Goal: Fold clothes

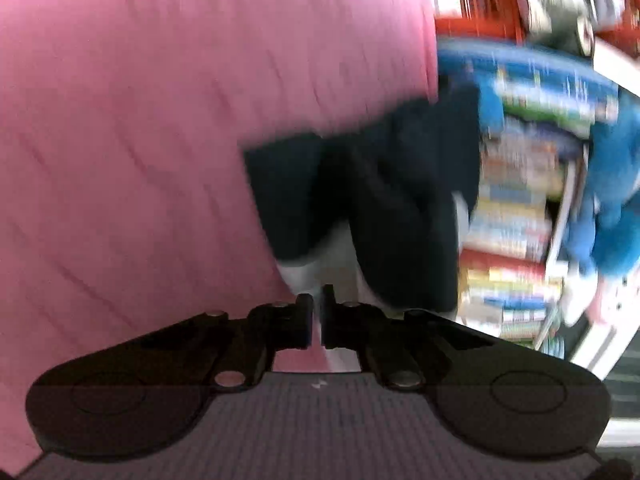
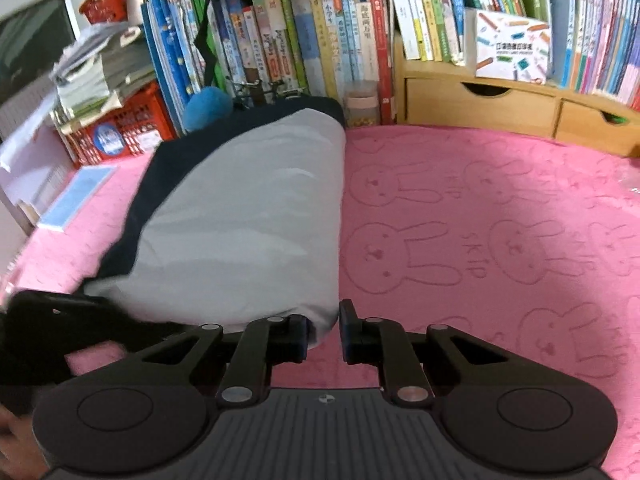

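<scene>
1. Gripping the near corner of the grey and navy garment [image 2: 240, 216], your right gripper [image 2: 324, 330] has its pads pressed on the folded grey edge, which bunches up between them.
2. That garment lies folded lengthwise on the pink bunny-print cover [image 2: 480, 220], running from your right gripper back toward the row of books [image 2: 320, 32]. Its navy side shows along the left edge and at the far end.
3. Your left gripper [image 1: 317, 316] has its fingers drawn together, only a thin slit between them. Pale cloth shows through the slit, but the view is too blurred to tell whether the pads pinch it.
4. From the left wrist view, the dark navy part of the garment [image 1: 360, 208] hangs or lies just ahead of the fingertips, with the pink cover [image 1: 140, 120] filling the left side and blurred books [image 1: 528, 168] on the right.
5. A red crate [image 2: 120, 124] of papers and a blue plush toy [image 2: 208, 106] sit at the far left beside the garment's end.
6. Wooden drawers [image 2: 500, 102] stand behind the cover on the right.
</scene>
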The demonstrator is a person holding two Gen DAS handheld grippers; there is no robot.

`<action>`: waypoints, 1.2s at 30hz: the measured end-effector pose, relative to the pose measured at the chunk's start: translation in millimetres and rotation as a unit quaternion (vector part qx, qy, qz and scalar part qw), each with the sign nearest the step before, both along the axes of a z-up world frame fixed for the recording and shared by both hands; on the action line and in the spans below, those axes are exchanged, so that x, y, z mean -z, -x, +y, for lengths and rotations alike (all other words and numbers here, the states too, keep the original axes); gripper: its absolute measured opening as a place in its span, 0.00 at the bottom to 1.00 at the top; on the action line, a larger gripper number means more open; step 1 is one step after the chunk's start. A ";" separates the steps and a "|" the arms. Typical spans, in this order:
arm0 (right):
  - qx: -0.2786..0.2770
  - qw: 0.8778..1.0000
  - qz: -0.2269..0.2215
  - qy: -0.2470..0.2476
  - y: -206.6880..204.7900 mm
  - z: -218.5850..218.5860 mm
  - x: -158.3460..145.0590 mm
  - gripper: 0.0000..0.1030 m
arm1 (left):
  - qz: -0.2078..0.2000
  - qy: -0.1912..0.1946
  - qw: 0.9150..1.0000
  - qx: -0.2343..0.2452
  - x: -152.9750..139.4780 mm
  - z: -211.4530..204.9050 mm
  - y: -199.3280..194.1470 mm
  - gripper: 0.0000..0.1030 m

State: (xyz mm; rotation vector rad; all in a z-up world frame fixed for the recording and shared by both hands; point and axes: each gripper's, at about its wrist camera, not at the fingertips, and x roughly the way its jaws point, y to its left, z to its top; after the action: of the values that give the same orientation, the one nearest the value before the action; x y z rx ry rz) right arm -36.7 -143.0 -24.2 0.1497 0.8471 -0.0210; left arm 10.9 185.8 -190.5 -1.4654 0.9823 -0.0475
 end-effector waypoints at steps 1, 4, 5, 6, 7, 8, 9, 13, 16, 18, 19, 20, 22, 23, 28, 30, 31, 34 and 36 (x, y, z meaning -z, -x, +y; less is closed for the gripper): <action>0.000 1.000 0.001 -0.001 1.1 0.4 1.1 0.16 | -0.001 -0.004 1.000 -0.010 -1.8 9.5 4.7 0.03; -0.002 1.000 0.000 -0.005 4.1 1.7 1.2 0.16 | -0.004 -0.065 0.997 -0.034 -18.1 34.5 18.0 0.01; 0.000 1.000 0.000 -0.010 4.2 0.2 0.7 0.16 | -0.005 -0.080 0.996 -0.034 -21.9 42.3 22.6 0.01; 0.004 1.000 0.001 -0.015 4.0 -1.8 0.2 0.16 | -0.006 -0.082 0.996 -0.030 -23.6 48.0 26.1 0.01; 0.008 1.000 0.001 -0.021 3.8 -3.8 -0.3 0.16 | -0.006 -0.085 0.996 -0.025 -25.2 53.7 29.6 0.04; 0.012 0.999 0.003 -0.031 4.0 -6.6 -0.3 0.16 | -0.008 -0.078 0.997 -0.013 -27.1 53.7 27.5 0.04; 0.016 0.999 0.004 -0.037 4.0 -7.8 0.3 0.16 | -0.010 -0.068 0.998 0.008 -28.5 46.9 21.1 0.05; 0.024 0.999 0.009 -0.043 4.2 -8.0 3.6 0.16 | -0.039 -0.039 0.994 0.096 -30.9 12.0 12.7 0.43; 0.019 0.999 0.014 -0.023 6.1 -4.0 7.0 0.17 | -0.069 0.007 0.991 0.111 -31.1 -10.2 -3.4 0.55; 0.011 1.000 0.018 -0.003 7.9 -0.5 10.1 0.17 | -0.085 0.029 0.991 0.097 -30.0 -14.3 -14.2 0.55; 0.007 1.000 0.020 0.009 8.9 1.4 12.0 0.17 | -0.087 0.023 0.992 0.083 -28.9 -10.8 -19.4 0.55; 0.002 1.000 0.020 0.022 10.3 3.3 14.1 0.19 | -0.090 0.017 0.993 0.070 -27.9 -7.2 -24.7 0.55; -0.007 0.999 0.019 0.049 13.3 7.2 18.5 0.23 | -0.075 0.000 0.996 0.053 -22.6 4.4 -26.5 0.39; -0.012 0.998 0.018 0.064 15.0 9.4 20.7 0.26 | -0.072 -0.007 0.996 0.047 -22.3 11.4 -26.0 0.27; -0.059 0.985 -0.007 0.160 25.2 31.2 33.5 0.37 | -0.110 -0.092 0.989 0.042 -48.7 38.3 -24.3 0.09; -0.076 0.977 -0.019 0.196 28.5 40.3 39.3 0.39 | -0.113 -0.123 0.985 0.055 -52.1 45.0 -23.7 0.09; -0.079 0.975 -0.022 0.207 29.0 43.9 41.5 0.39 | -0.105 -0.135 0.983 0.064 -49.0 45.6 -25.1 0.09; -0.076 0.973 -0.031 0.218 27.4 48.8 44.8 0.44 | -0.068 -0.163 0.980 0.096 -29.8 40.3 -31.4 0.10; -0.072 0.972 -0.048 0.219 24.0 50.9 44.0 0.57 | -0.071 -0.170 0.978 0.102 -25.6 38.7 -29.1 0.10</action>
State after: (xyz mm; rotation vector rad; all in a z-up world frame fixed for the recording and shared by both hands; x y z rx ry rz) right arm -60.7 -92.2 -68.2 -0.3238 0.7360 -0.0640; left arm 40.0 224.4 -164.8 -1.0313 0.9674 -0.1245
